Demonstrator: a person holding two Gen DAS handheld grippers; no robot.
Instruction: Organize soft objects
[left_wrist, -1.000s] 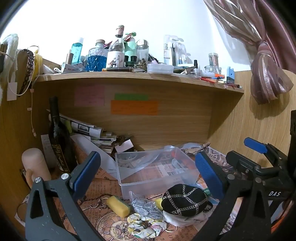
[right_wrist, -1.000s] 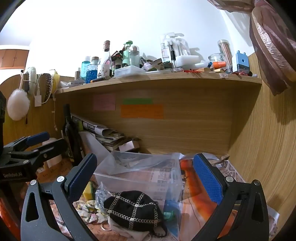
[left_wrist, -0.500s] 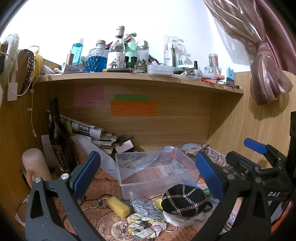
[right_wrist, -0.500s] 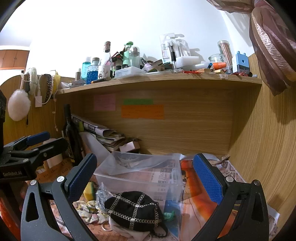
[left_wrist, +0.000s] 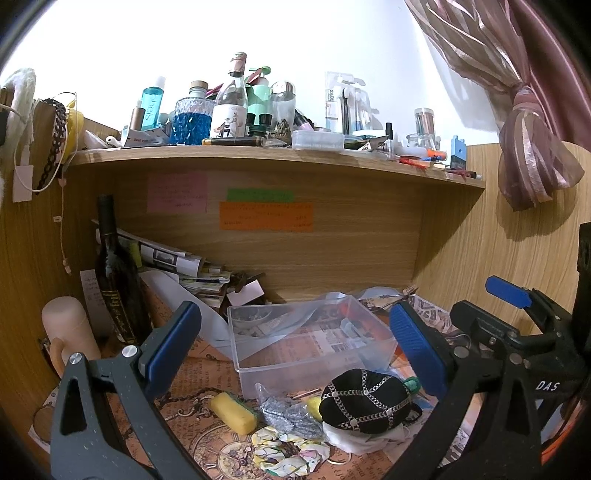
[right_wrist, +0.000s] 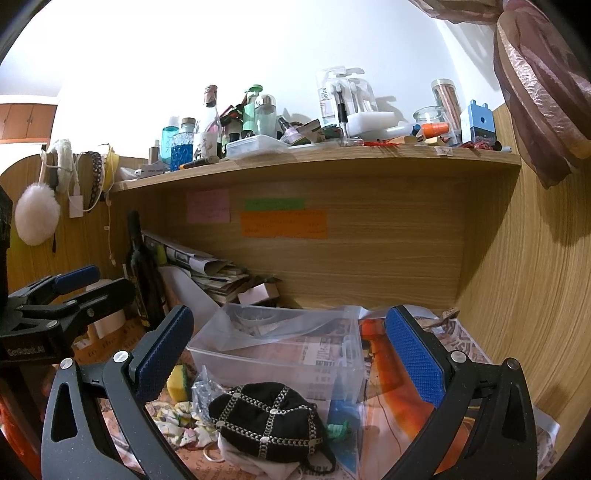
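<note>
While jaws gape, clear bin (left_wrist: 310, 343) holds plastic bag (left_wrist: 295, 325).

Clear glossy plastic box (left_wrist: 306, 339), matt black cloth cap (left_wrist: 364, 400), wood-grain shelf (left_wrist: 258, 155), yellow sponge (left_wrist: 233, 412)

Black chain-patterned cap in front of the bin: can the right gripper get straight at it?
Probably yes. The right gripper is open and empty, and the black cap lies low between its fingers with nothing over it.
</note>
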